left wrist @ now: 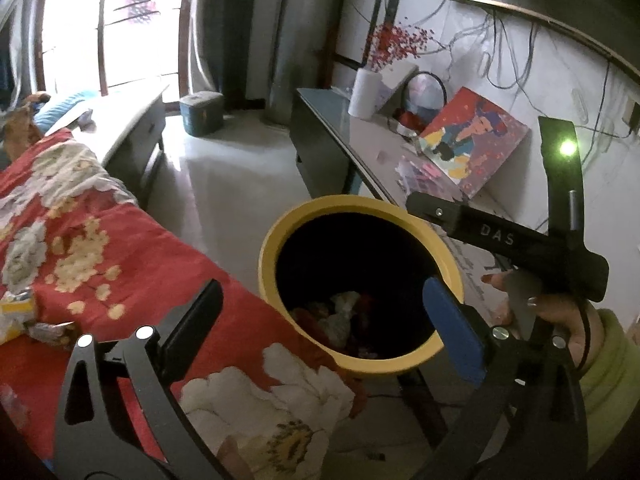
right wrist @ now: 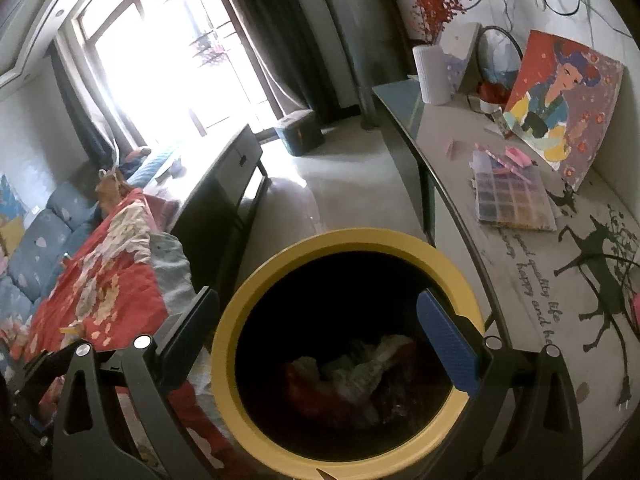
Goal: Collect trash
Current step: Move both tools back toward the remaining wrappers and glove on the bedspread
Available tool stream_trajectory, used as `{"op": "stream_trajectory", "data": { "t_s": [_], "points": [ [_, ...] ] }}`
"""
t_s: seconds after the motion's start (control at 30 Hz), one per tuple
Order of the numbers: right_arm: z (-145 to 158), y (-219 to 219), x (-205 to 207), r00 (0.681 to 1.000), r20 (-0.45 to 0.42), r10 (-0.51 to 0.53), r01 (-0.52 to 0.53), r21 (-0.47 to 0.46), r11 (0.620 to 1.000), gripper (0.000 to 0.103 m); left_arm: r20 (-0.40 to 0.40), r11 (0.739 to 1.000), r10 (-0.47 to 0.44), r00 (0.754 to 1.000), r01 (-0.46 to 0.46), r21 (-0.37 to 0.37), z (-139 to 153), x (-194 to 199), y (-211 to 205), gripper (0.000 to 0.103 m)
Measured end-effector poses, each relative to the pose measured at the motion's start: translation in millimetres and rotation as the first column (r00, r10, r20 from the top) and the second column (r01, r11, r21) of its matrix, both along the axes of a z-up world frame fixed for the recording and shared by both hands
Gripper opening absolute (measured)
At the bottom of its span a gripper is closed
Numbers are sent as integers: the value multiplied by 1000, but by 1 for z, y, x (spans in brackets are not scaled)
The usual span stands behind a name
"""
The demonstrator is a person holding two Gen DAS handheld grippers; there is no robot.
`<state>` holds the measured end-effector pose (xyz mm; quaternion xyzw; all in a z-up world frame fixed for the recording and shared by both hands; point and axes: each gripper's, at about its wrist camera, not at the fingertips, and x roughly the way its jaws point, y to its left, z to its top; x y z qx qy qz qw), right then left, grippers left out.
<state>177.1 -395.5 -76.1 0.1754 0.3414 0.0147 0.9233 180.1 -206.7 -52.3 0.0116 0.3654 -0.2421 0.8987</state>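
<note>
Yellow rim, dark inside: the bin (left wrist: 360, 280) stands between the red floral quilt (left wrist: 120, 248) and the desk (left wrist: 360, 136), with crumpled trash (left wrist: 340, 316) at its bottom. Your left gripper (left wrist: 324, 320) hangs over the bin, jaws spread wide with nothing between them. Your right gripper (right wrist: 324, 332) is also spread wide and empty, straddling the bin's mouth. More wrappers (left wrist: 24, 320) lie on the quilt at far left.
</note>
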Motion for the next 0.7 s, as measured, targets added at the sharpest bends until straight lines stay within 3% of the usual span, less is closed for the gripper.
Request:
{"op": "stream_trajectory", "data": {
  "t_s": [0.7],
  "points": [
    [46,55,-18,983,118,141,-140,-16,990,97,131,987,160,978,-156,-46,37,-32,60,92]
  ]
}}
